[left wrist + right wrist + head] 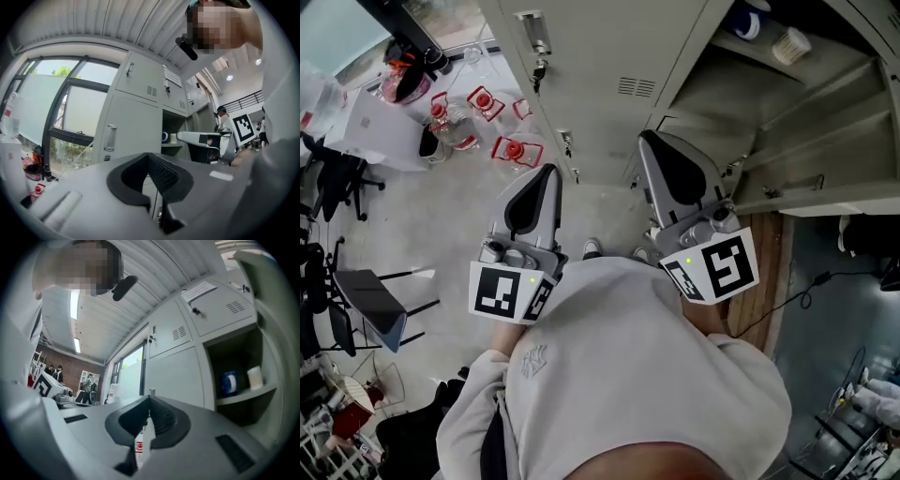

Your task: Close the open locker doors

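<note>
The grey lockers (pixel 600 66) stand right in front of me. One compartment (pixel 787 94) is open at the right, its door (pixel 276 310) swung out on the far right. On its shelf sit a blue cup (pixel 228 382) and a white cup (pixel 254 377); both also show in the left gripper view, the blue cup (pixel 164 136) left of the white cup (pixel 173 138). My left gripper (pixel 546 173) is shut and empty, facing a closed door (pixel 126 126). My right gripper (pixel 649 141) is shut and empty too, short of the open compartment's left edge, touching nothing.
A table with red-capped bottles (pixel 478 103) stands left of the lockers, by a window (pixel 56 103). Office chairs (pixel 366 300) are at the far left. A cable (pixel 797 291) runs over the floor at the right. People stand far off (pixel 54 371).
</note>
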`<state>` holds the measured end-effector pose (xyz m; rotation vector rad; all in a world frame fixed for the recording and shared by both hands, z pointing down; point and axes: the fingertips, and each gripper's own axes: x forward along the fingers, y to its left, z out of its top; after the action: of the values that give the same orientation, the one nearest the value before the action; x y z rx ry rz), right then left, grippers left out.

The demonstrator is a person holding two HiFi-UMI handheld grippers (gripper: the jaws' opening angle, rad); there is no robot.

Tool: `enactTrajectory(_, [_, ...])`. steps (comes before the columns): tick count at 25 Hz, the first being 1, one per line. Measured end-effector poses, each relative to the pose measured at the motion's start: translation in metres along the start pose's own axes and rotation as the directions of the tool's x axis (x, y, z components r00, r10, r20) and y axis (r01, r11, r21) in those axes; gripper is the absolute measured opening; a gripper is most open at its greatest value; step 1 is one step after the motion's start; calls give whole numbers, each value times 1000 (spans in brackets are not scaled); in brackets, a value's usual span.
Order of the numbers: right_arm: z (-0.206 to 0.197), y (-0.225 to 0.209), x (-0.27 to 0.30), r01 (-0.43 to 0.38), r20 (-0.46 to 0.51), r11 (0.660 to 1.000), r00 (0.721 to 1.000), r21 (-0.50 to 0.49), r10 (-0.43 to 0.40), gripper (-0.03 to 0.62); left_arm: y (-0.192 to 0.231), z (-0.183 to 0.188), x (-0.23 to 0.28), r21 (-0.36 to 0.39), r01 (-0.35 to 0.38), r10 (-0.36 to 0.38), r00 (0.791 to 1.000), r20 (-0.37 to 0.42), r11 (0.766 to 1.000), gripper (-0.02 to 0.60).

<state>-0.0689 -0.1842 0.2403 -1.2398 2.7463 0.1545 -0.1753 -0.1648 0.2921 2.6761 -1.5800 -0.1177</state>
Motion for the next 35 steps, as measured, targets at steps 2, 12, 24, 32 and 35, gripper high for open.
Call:
enactTrajectory(2, [7,-14,-27,42,3,999,999,-3,-42,12,-26,2,11,-2,48,-48,999,3,999,2])
enactTrajectory(12, [30,-75,-154,140,43,989,989,-41,-138,12,-155,-5,54,-24,221,-221,975,9,975,2])
enactTrajectory(24, [30,-155,-230,158,41,987,987,-41,-157,12,-228,-10,71,-16,190,-190,981,26,982,2])
enactTrajectory(32, [12,-162,-216,23,28,998,999,58,-24,14,-227,-10,67,4,110,-110,994,29,994,2])
enactTrajectory(35, [11,-159,-211,-12,36,998,999,65,9,14,-225,-12,66,7,90,-90,996,25,996,2])
